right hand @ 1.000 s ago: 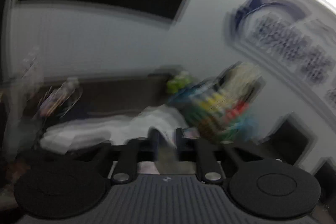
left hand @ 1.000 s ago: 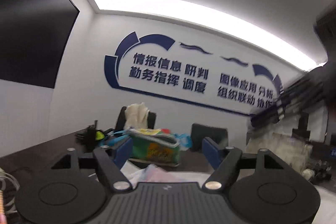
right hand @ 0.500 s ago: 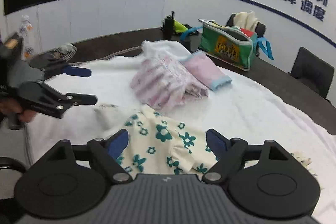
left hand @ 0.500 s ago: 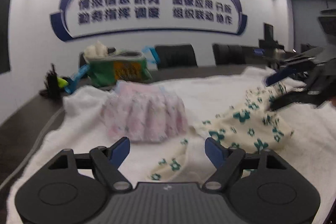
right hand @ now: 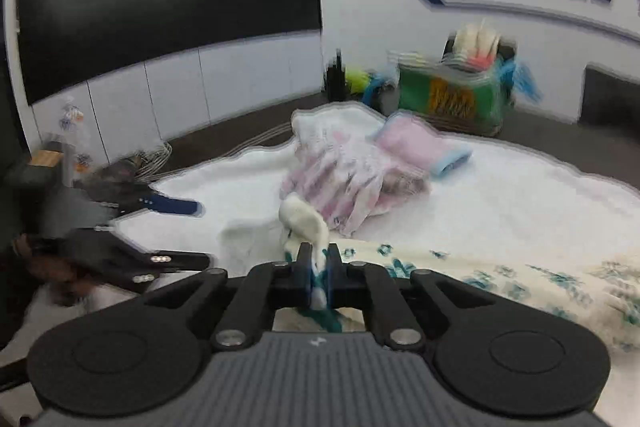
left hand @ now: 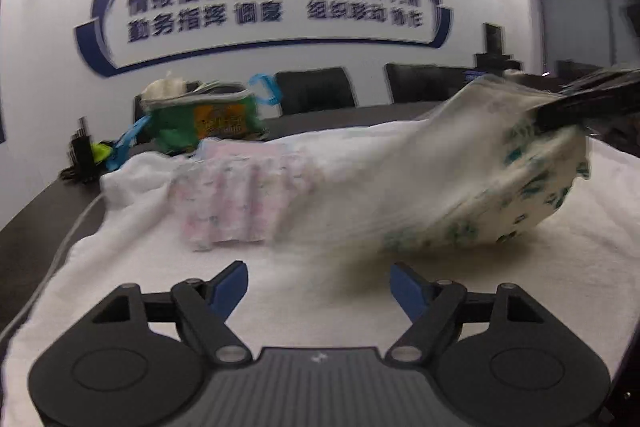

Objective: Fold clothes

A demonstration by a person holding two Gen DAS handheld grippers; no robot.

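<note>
Floral garment (right hand: 520,279) pinched in closed right gripper (right hand: 319,267), lifted off white towel (left hand: 520,267), left gripper (left hand: 319,281) wide open, empty, nearby.

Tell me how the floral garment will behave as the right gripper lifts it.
Probably floppy: the floral garment sags in a loose drape from the right gripper, whose jaws are shut on one edge. Likely light, since that thin pinch carries it. It may drag across the white blanket, where its lower part rests.
</note>
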